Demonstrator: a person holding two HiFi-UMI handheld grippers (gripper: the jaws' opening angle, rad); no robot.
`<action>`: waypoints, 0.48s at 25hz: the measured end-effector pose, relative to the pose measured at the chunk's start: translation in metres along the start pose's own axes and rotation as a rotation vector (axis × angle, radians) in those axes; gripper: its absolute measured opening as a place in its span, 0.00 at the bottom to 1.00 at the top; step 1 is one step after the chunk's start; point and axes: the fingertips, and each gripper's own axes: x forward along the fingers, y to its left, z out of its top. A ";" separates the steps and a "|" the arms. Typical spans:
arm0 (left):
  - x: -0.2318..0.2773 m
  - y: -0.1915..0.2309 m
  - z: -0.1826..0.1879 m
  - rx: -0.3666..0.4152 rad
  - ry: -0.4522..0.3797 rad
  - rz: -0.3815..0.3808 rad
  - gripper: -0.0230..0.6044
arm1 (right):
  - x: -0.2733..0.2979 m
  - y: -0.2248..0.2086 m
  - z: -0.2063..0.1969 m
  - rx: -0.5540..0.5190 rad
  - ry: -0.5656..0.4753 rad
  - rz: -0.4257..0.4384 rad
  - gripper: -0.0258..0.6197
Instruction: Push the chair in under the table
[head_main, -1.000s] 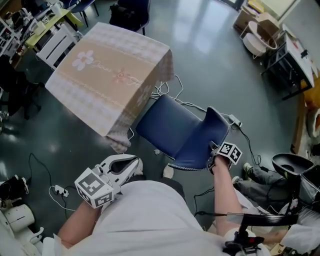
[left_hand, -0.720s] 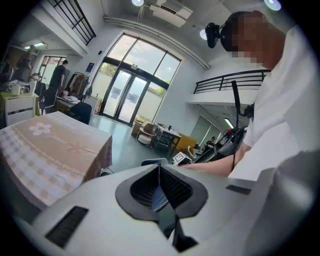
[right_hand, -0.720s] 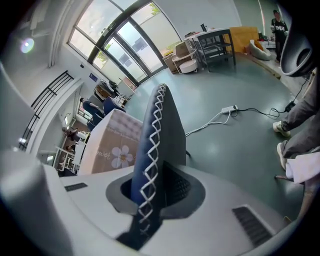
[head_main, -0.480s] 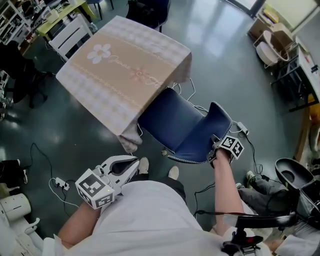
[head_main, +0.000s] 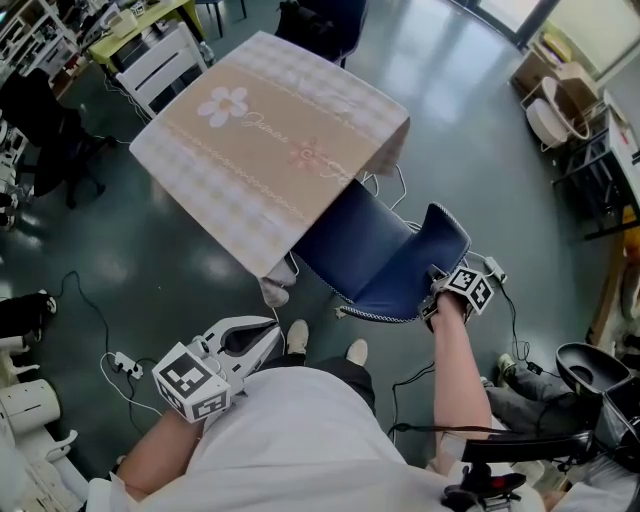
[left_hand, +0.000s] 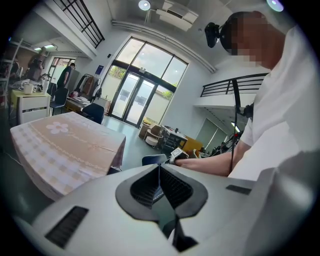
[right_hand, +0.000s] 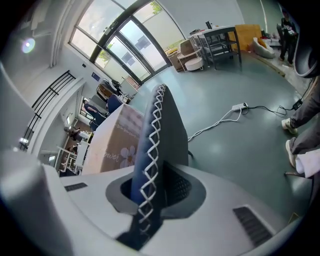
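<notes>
The table (head_main: 262, 135) wears a beige checked cloth with a flower print. The blue chair (head_main: 372, 248) stands at its near right corner, the front of its seat under the hanging cloth. My right gripper (head_main: 437, 296) is shut on the top edge of the backrest. In the right gripper view that white-stitched edge (right_hand: 151, 150) runs between the jaws of the right gripper (right_hand: 152, 192), with the table (right_hand: 117, 137) beyond. My left gripper (head_main: 243, 342) hangs close to my body, away from the chair. In its own view the left gripper (left_hand: 161, 187) is shut and holds nothing.
White cables and a power strip (head_main: 488, 266) lie on the floor by the chair. Another power strip (head_main: 118, 366) lies at the left. A white cart (head_main: 160, 58) and a dark chair (head_main: 322, 22) stand beyond the table. My shoes (head_main: 296, 335) are just behind the chair.
The chair has slid toward the table with my right gripper on its backrest, and more of the seat now lies under the cloth. My left gripper came along, still shut.
</notes>
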 end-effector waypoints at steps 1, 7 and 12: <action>-0.003 0.003 -0.001 -0.003 0.000 0.000 0.06 | 0.002 0.000 0.002 -0.006 -0.001 -0.009 0.14; -0.016 0.016 -0.008 -0.005 0.008 -0.025 0.06 | 0.005 -0.005 0.008 -0.008 -0.015 -0.026 0.18; -0.026 0.020 -0.005 0.015 0.000 -0.061 0.06 | 0.000 -0.007 0.009 -0.039 -0.039 -0.041 0.32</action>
